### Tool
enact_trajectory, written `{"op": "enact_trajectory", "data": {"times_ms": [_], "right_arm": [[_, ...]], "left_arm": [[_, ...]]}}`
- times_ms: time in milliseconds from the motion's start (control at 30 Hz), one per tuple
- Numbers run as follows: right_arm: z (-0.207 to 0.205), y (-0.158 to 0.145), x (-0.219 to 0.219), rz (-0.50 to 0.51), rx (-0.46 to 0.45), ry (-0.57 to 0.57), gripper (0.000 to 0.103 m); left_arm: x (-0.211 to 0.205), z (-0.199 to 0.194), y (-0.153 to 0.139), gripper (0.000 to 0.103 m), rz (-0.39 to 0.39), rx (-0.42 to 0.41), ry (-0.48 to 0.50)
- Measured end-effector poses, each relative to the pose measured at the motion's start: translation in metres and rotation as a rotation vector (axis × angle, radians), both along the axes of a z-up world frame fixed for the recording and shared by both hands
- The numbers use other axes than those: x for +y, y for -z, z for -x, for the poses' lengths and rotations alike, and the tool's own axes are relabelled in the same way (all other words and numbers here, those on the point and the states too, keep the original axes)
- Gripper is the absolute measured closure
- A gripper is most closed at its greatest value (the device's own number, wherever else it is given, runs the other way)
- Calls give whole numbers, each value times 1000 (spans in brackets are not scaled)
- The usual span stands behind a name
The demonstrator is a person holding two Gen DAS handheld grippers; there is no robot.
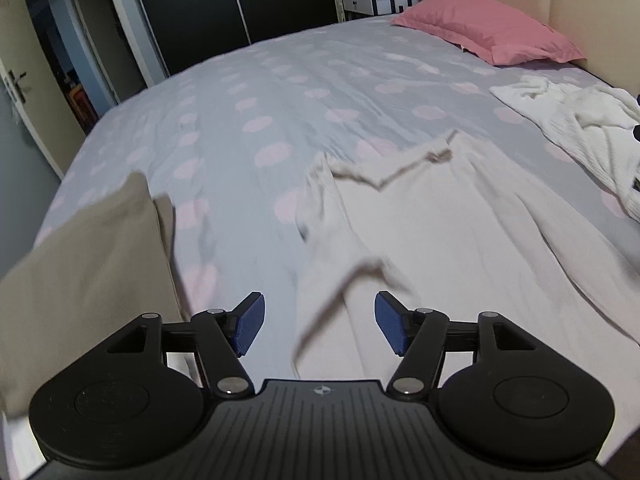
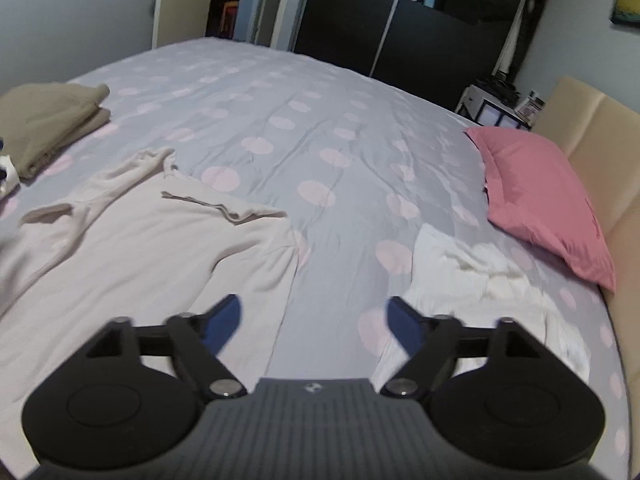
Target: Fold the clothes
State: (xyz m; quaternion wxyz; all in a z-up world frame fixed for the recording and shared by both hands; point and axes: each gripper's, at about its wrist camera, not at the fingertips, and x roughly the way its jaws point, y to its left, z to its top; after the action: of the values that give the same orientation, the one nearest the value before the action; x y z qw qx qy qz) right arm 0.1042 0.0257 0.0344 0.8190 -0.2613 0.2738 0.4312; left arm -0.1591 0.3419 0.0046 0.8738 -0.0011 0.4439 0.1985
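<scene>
A pale cream garment (image 1: 460, 240) lies spread flat on the bed, its neckline toward the far side; it also shows in the right wrist view (image 2: 132, 248). My left gripper (image 1: 319, 324) is open and empty, hovering over the garment's left edge. My right gripper (image 2: 316, 322) is open and empty, above the gap between the cream garment's right edge and a crumpled white garment (image 2: 480, 280). That white garment also shows at the right of the left wrist view (image 1: 580, 128).
A folded khaki garment (image 1: 84, 264) lies at the bed's left, also in the right wrist view (image 2: 48, 120). A pink pillow (image 1: 488, 28) rests against the beige headboard (image 2: 600, 148). The grey sheet (image 1: 248, 120) has pink dots. Dark wardrobe doors (image 2: 400, 20) stand beyond the bed.
</scene>
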Motion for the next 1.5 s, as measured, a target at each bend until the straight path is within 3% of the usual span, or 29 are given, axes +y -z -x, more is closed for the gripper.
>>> {"op": "enact_trajectory", "data": {"times_ms": [267,400,533,633,733,867,1033,1100,1500], "right_arm": [[37,40,-32,-7,126,46,17],[45,72,-45,21,244,85,19],[54,102,-54,93,312,101,26],[60,120,-55,153,347,96,29],[62,134,-54,190,386,94,40],[64,149,-49,234,421,84,66],[75,152,-43,283,349,36,97],[77,149,-42,290,318,36,97],[8,76,-67,138,153,282,97]], "left_arm": [[-21,37,25,43,48,25,-44],[-20,53,47,43,90,62,-93],[-17,65,76,43,86,134,-140],[-10,71,92,43,125,159,-184],[-6,75,97,43,218,123,-210],[-10,69,99,44,207,100,-223],[-27,62,93,44,170,78,-173],[-30,60,95,44,134,94,-190],[-12,55,101,46,174,119,-251]]}}
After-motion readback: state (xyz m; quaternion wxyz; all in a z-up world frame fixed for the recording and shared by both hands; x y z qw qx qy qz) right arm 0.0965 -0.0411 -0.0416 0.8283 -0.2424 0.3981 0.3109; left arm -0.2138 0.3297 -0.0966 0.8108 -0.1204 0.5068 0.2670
